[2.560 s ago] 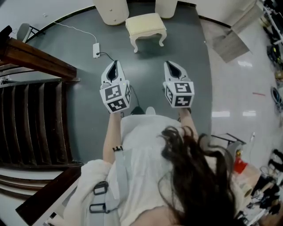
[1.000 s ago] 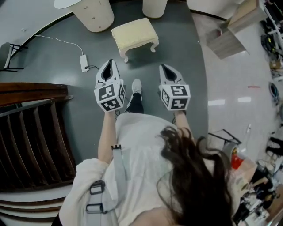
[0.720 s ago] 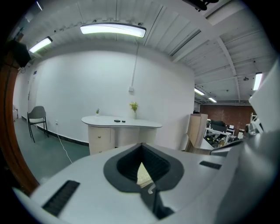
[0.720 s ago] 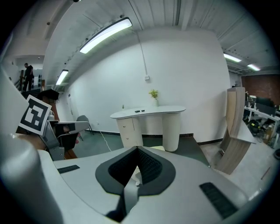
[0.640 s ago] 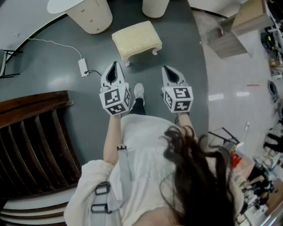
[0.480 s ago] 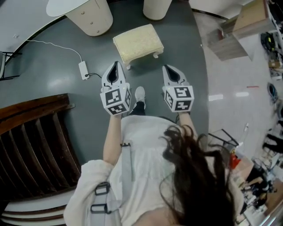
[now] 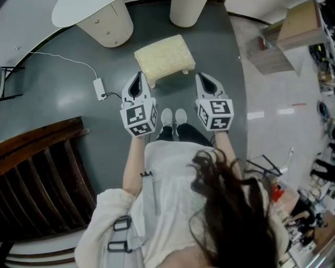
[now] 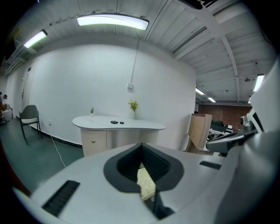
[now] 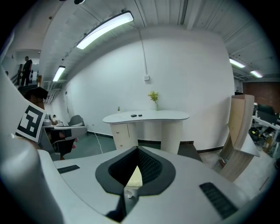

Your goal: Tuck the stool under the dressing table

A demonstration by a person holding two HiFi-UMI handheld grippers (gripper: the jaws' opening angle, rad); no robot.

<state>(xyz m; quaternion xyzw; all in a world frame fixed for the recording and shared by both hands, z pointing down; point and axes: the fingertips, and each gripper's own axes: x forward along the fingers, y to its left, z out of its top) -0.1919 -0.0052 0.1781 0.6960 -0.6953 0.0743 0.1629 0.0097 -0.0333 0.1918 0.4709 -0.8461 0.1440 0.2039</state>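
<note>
The stool [image 7: 165, 56] is standing in the open, just short of the dressing table [image 7: 84, 11] and not yet under it, while the left gripper [image 7: 138, 78] and right gripper [image 7: 205, 79] are hovering beside the stool's near edge, jaws together and empty, leaving the whole push outstanding.

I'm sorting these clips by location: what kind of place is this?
Probably a workshop or warehouse hall with a staged bedroom corner: a white dressing table and a padded stool stand under a bare strip light, with boards leaning nearby.
</note>
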